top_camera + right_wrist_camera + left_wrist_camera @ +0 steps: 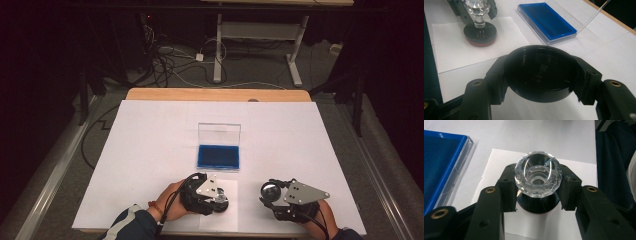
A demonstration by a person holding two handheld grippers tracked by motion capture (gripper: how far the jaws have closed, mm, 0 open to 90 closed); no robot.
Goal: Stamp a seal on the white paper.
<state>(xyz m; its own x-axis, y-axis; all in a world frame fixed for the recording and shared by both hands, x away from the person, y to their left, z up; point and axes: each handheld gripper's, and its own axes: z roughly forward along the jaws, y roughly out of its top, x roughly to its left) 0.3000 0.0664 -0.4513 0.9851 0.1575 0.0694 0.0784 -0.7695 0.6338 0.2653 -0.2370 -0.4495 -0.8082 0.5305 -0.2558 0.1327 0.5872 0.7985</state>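
Observation:
A stamp with a faceted clear crystal knob (538, 173) and a round black base (537, 206) stands upright on a small white paper sheet (499, 162). My left gripper (538, 187) is shut on the knob, one pad on each side. From the right gripper view the stamp (479, 27) shows a reddish underside resting on the sheet. My right gripper (541, 75) is shut on a round black cap (541, 71), held just above the table with its hollow side facing the camera. In the high view the left gripper (219, 196) and right gripper (270, 192) sit near the front edge.
An open case with a blue pad (218, 156) and an upright clear lid (219, 132) lies mid-table, just beyond the stamp. A large white sheet (150, 150) covers the wooden table (215, 94). Cables and a desk frame lie on the floor behind.

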